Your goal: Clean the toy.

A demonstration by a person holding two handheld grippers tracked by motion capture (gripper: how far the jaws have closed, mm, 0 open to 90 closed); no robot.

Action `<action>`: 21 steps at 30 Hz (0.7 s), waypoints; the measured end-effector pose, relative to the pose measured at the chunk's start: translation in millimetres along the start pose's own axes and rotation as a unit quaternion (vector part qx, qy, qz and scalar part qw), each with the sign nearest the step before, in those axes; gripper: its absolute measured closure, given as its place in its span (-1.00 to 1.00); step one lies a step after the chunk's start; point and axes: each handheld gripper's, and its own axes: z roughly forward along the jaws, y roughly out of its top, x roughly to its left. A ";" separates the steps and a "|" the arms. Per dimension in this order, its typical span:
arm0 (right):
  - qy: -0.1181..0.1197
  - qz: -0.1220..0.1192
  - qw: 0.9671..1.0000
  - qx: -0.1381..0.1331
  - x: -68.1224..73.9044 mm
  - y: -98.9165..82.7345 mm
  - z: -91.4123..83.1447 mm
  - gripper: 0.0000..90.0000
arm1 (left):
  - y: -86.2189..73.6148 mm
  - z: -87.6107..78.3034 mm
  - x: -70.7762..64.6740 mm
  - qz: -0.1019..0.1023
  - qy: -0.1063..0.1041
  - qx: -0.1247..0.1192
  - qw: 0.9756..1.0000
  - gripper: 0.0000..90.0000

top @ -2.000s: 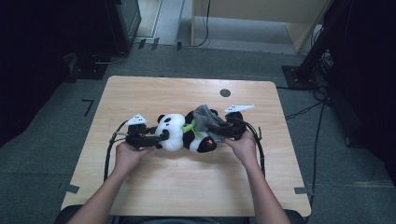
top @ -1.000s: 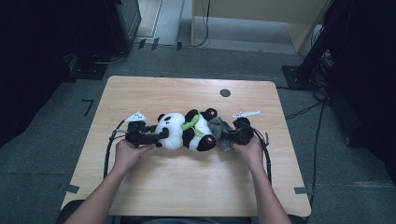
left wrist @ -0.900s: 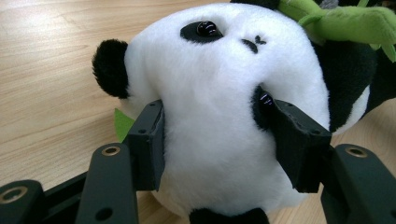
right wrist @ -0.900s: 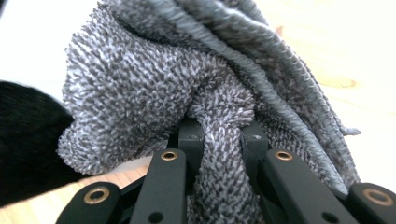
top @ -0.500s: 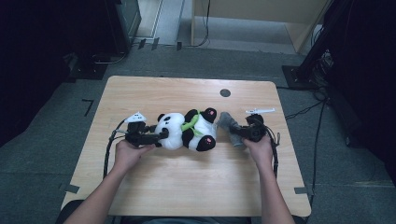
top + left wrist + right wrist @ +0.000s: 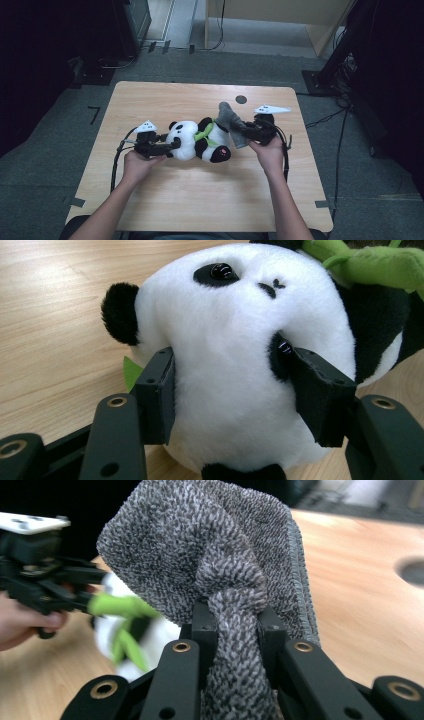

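- Panda plush [image 6: 197,141] lies on its side near the centre of the wooden worktop [image 6: 200,200], head toward nine o'clock, feet toward three o'clock, a green leaf collar at its neck.
- Left claw [image 6: 172,145] comes in from nine o'clock and clamps the panda's white head; in the left gripper view its black pads [image 6: 159,392] press into the fur on both sides.
- Grey knitted cloth [image 6: 231,122] rises off the worktop at about two o'clock from the panda, just beside its feet.
- Right claw [image 6: 246,131] is pinched tight on a bunched fold of that cloth [image 6: 235,630], which stands up above the jaws in the right gripper view.
- Step in hand, as I judge it: the cloth is being pulled clear of the toy while the left claw steadies the head.
- Next move likely calls for carrying the cloth away from the panda and setting it on bare worktop, keeping the head hold firm.
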 end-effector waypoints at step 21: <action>0.009 -0.024 0.997 0.069 -0.2 3.8 66.5 0.74 | -13.2 -4.0 -1.6 0.035 -0.019 -0.012 0.999 -0.59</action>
